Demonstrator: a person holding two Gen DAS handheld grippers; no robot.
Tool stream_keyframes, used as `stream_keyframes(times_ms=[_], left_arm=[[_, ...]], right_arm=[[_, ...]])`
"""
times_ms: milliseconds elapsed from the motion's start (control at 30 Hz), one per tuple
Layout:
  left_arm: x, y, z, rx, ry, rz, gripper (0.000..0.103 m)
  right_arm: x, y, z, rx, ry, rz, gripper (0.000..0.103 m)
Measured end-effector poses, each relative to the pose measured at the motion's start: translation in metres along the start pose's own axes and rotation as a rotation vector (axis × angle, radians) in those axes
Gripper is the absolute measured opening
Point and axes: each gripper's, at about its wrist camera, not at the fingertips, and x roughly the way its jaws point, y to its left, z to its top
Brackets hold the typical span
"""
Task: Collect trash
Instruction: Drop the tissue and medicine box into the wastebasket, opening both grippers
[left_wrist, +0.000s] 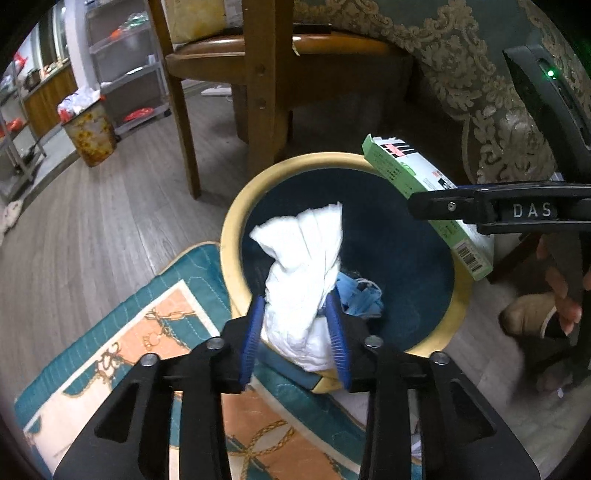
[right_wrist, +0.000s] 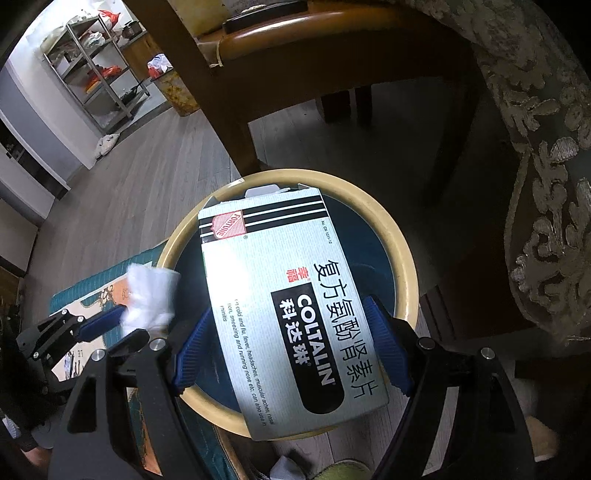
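The crumpled tissue (left_wrist: 303, 288) is soft, weightless, sits loosely between my left gripper (left_wrist: 295, 332) fingers, now slackened, over the bin (left_wrist: 231, 236) mouth. The medicine box (right_wrist: 288, 306) is light, stiff cardboard, slick-faced; my right gripper (right_wrist: 291, 350) fingers clasp its long edges above the same bin beside the rug (left_wrist: 122, 332).

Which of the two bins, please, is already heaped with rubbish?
The patterned bin standing by the metal shelves is heaped full; the round yellow-rimmed bin below the claws is mostly empty.
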Motion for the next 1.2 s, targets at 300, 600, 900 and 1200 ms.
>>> stream_keyframes(times_ms=[300,600,900,1200], left_arm=[[-0.019,0.015,0.001,-0.053,-0.046,-0.003,0.057],[-0.041,0.029,-0.005,-0.072,-0.065,0.016,0.057],[-0.092,0.063,-0.033,-0.092,-0.084,0.083,0.057],[-0.173,0.128,-0.084,-0.212,-0.137,0.189,0.059]], right_arm=[[-0.012,0.006,0.002,0.004,-0.06,-0.008,0.079],[-0.025,0.014,0.001,-0.003,-0.081,-0.019,0.086],[-0.041,0.047,-0.01,-0.08,-0.094,-0.024,0.091],[-0.06,0.126,-0.041,-0.17,-0.102,0.042,0.095]])
